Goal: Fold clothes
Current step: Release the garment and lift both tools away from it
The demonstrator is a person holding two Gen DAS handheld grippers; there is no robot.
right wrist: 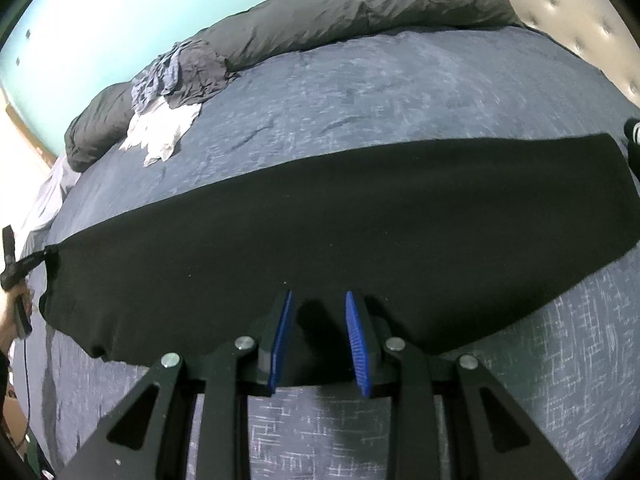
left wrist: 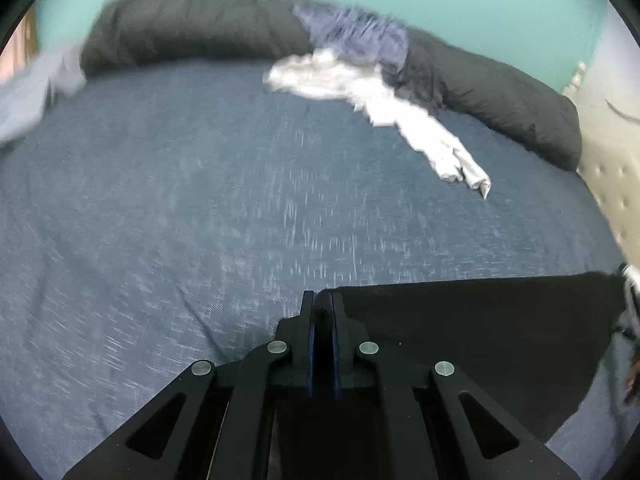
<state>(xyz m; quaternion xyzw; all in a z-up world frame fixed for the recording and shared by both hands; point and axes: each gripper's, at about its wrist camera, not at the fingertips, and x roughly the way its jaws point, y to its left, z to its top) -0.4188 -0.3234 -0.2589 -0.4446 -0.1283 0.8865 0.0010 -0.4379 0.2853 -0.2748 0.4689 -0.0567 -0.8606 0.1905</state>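
Right wrist view is showing a bed (right wrist: 400, 92) covered in a mottled blue sheet, filling most of the frame, with a cream tufted headboard (right wrist: 580, 20) rising at its far right. A long dark grey duvet (right wrist: 360, 4) is lying rolled along the far edge of the bed, under a turquoise wall (right wrist: 100, 12). A black garment (right wrist: 320, 232) is stretching flat across the near part of the bed, from the left edge to the right edge of the view. Beside the duvet a small pile is sitting: a crumpled blue-grey cloth (right wrist: 180, 76) on top of a white cloth (right wrist: 160, 132).

The right claw (right wrist: 318, 340) is hovering over the garment's near edge, its blue pads standing partly apart, and whether they are pinching any fabric is not something these views are settling. At the far left of that view the left claw (right wrist: 44, 256) is gripping the garment's corner. In the left wrist view, which is blurred, the left claw (left wrist: 322, 304) is standing closed with the black fabric's corner between its tips.
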